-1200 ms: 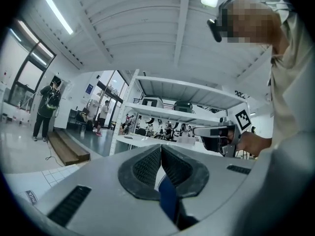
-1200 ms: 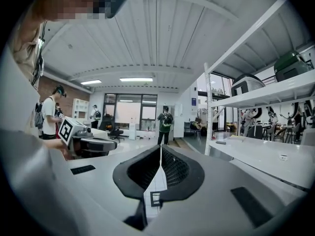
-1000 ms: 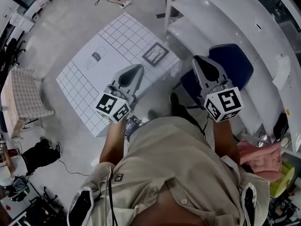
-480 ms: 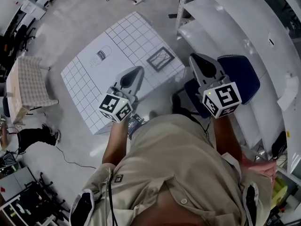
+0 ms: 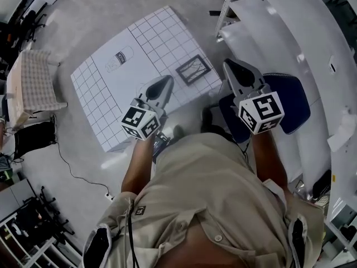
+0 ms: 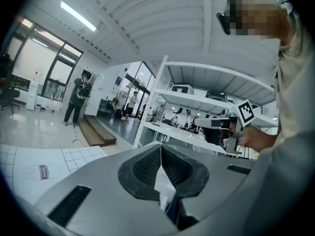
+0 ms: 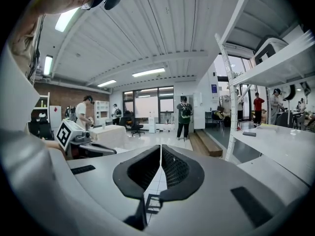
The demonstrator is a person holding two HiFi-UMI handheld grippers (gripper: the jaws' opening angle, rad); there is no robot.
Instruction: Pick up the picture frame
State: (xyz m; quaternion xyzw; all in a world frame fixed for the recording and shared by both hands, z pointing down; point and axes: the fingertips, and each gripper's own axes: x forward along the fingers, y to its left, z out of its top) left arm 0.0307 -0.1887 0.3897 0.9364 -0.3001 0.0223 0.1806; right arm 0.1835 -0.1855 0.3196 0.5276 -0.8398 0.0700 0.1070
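Observation:
The picture frame (image 5: 193, 70), dark-rimmed and rectangular, lies flat near the right edge of a white gridded mat (image 5: 122, 82). My left gripper (image 5: 167, 81) hovers over the mat just left of and nearer than the frame, jaws shut and empty. Right of the frame, off the mat's edge, my right gripper (image 5: 228, 65) is also shut with nothing held. In the right gripper view the frame (image 7: 152, 202) shows low down through the slit under the closed tips (image 7: 161, 148). The left gripper view shows closed tips (image 6: 161, 149) and the other gripper (image 6: 221, 129) beyond.
White shelving (image 5: 279, 21) runs along the right side. A blue seat (image 5: 293, 102) sits below my right gripper. A checkered table (image 5: 33, 91) stands at the far left, with cables on the grey floor (image 5: 67, 166). People stand far off in both gripper views.
Both grippers have moved forward and lower towards the mat; the frame now lies closer between their tips. Both stay shut.

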